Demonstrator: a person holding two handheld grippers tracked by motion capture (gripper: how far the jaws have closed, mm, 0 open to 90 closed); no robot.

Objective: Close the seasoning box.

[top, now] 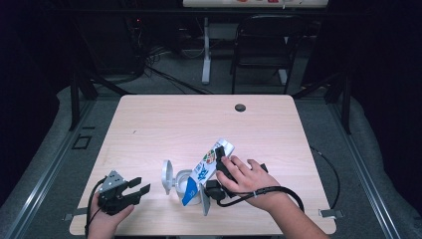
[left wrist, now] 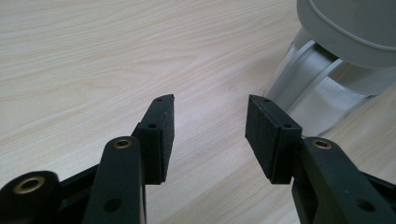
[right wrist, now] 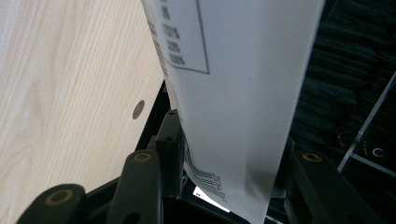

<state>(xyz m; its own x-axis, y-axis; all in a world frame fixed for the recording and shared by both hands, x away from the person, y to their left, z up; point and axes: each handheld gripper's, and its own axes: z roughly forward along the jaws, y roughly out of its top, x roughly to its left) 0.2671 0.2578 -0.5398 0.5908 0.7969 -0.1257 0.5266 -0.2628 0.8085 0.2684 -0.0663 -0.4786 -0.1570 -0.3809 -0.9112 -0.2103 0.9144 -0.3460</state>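
Holding carton (top: pixel 209 167) tilted, lower centre of high view: right gripper (top: pixel 219 177) clamped on its sides, lower end dipping into grey bin (top: pixel 181 181), upper end pointing toward upper right. In right gripper view, carton (right wrist: pixel 233 93) sits between both pads, barcode near bottom. Bin lid (top: pixel 166 177) flipped open on bin's left. Left gripper (top: pixel 137 188) at lower left, resting on surface (top: pixel 174 124), jaws apart, nothing between; bin (left wrist: pixel 327 79) at upper right of left gripper view.
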